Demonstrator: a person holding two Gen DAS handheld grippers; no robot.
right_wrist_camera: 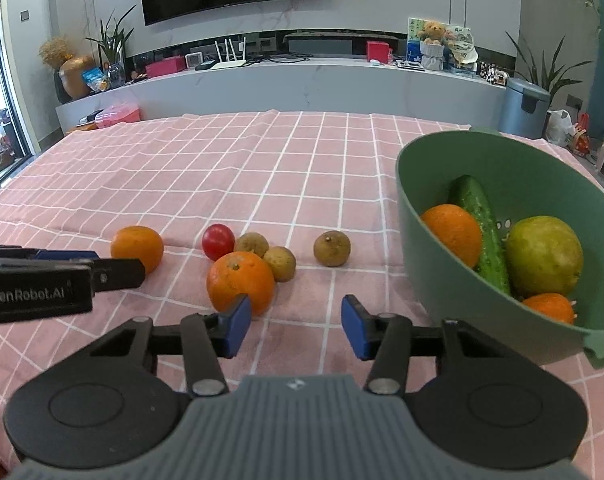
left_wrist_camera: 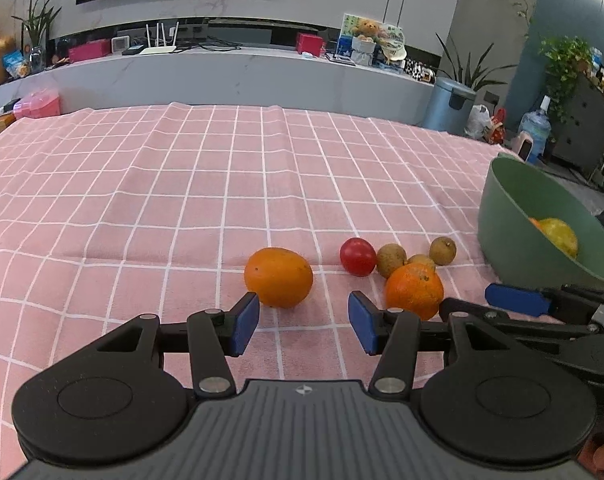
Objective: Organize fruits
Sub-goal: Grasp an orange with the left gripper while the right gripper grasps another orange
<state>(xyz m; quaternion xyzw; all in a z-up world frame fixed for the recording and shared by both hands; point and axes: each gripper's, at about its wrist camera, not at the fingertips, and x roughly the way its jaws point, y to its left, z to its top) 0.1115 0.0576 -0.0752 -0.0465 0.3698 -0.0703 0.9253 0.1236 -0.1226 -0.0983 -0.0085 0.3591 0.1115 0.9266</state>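
Note:
On the pink checked tablecloth (left_wrist_camera: 141, 200) lie an orange (left_wrist_camera: 278, 277), a second orange (left_wrist_camera: 414, 290), a red tomato (left_wrist_camera: 357, 256) and three small brown fruits (left_wrist_camera: 390, 259). My left gripper (left_wrist_camera: 304, 326) is open and empty, just short of the first orange. My right gripper (right_wrist_camera: 295, 330) is open and empty; its left fingertip (right_wrist_camera: 237, 324) is beside the second orange (right_wrist_camera: 240, 282). A green bowl (right_wrist_camera: 422, 240) at the right holds oranges (right_wrist_camera: 454, 234), a cucumber (right_wrist_camera: 482, 232) and a yellow-green fruit (right_wrist_camera: 544, 256).
The left gripper's body (right_wrist_camera: 37, 284) reaches in from the left of the right wrist view. The right gripper's finger (left_wrist_camera: 516, 300) shows at the right of the left wrist view. A TV shelf (right_wrist_camera: 302, 76) stands beyond the table's far edge.

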